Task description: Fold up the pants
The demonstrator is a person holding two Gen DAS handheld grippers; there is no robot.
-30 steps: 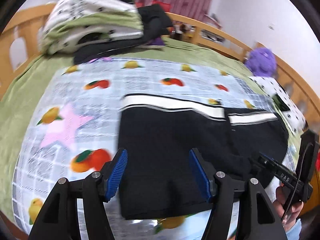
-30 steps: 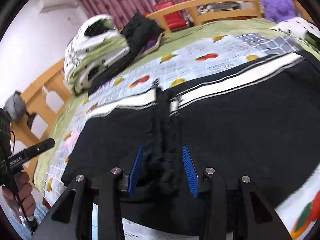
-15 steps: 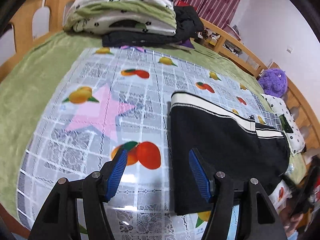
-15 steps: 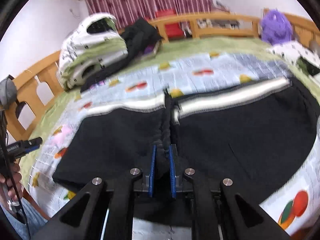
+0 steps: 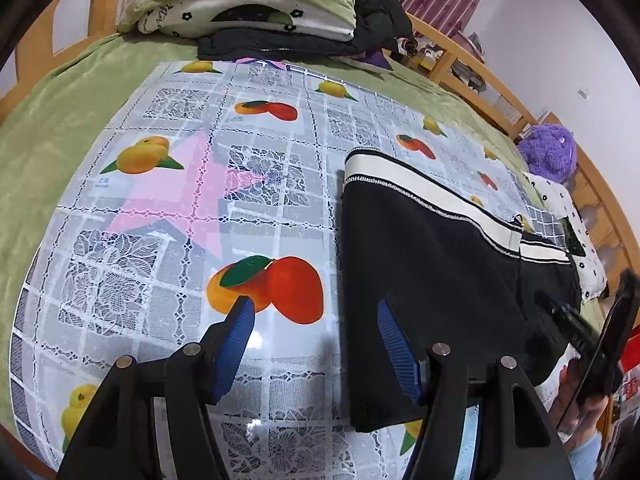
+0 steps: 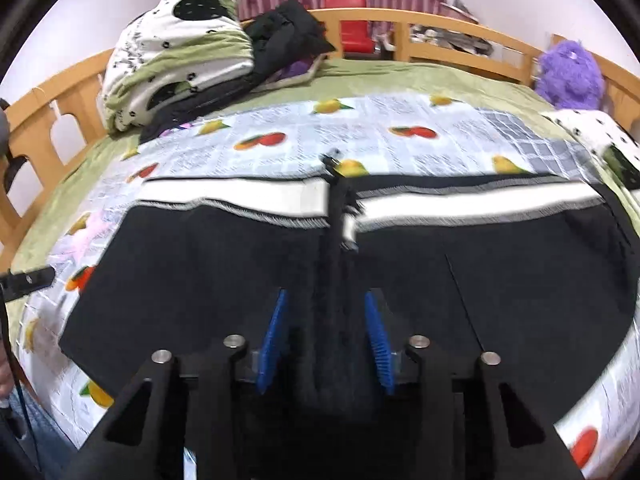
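Observation:
Black pants (image 5: 432, 264) with a white waistband (image 6: 240, 196) lie flat on the fruit-print cloth (image 5: 200, 208) that covers the bed. My left gripper (image 5: 314, 308) is open just above the cloth. Its right fingertip (image 5: 386, 316) is over the pants' left edge, and the left one is over a printed orange. My right gripper (image 6: 325, 298) sits at the pants' middle with its jaws opening. A raised ridge of black fabric (image 6: 332, 280) stands between the pads, which do not press on it. The right gripper's body and a hand (image 5: 576, 376) show at the left view's right edge.
A pile of folded bedding (image 6: 176, 60) and dark clothes (image 6: 288, 36) lies at the bed's far end. A purple plush toy (image 6: 568, 76) and a dotted pillow (image 6: 596, 132) sit at the right. A wooden rail (image 6: 440, 36) rings the bed, with a red chair (image 6: 354, 38) behind it.
My left gripper has slid left, from over the pants to their left edge and the bare cloth. My right gripper pinched the fabric ridge nearly shut, then spread apart again.

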